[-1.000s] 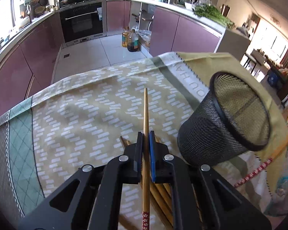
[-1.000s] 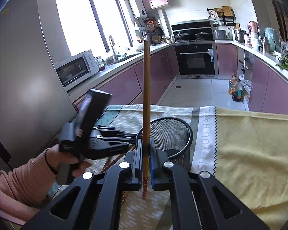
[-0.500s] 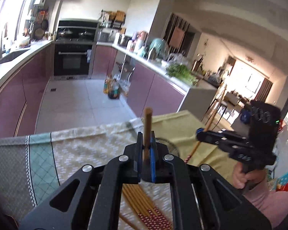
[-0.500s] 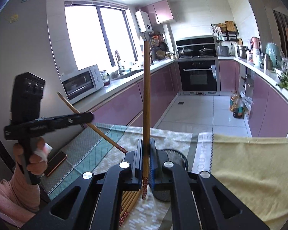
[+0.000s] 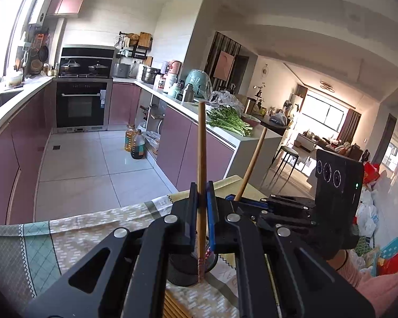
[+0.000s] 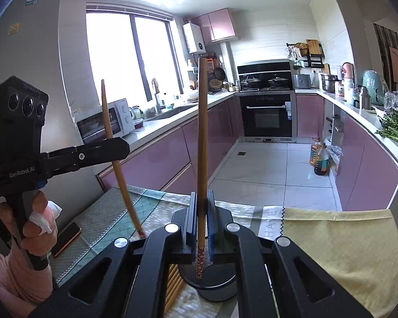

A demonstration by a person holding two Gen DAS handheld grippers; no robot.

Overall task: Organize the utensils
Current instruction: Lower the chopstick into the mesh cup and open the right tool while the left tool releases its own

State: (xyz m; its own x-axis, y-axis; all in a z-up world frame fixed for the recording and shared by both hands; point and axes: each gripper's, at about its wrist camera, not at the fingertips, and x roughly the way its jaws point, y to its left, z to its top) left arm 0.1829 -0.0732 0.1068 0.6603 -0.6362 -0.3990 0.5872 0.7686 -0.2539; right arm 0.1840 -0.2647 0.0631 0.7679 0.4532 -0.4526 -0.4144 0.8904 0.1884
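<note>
The left tool is closed on one chopstick, and the right tool is closed on another chopstick. Both sticks stand nearly upright above the black mesh holder. More chopsticks lie beside the holder on the desk.

Left hand-held gripper and right hand-held gripper both clamped shut, raised side by side.

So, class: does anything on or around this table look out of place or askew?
Yes, two things. A phone lies at the table's edge, unrelated to utensils. Loose chopsticks lie on the tablecloth beside the mesh holder, not in it. Each pair of tongs grips one chopstick upright.
</note>
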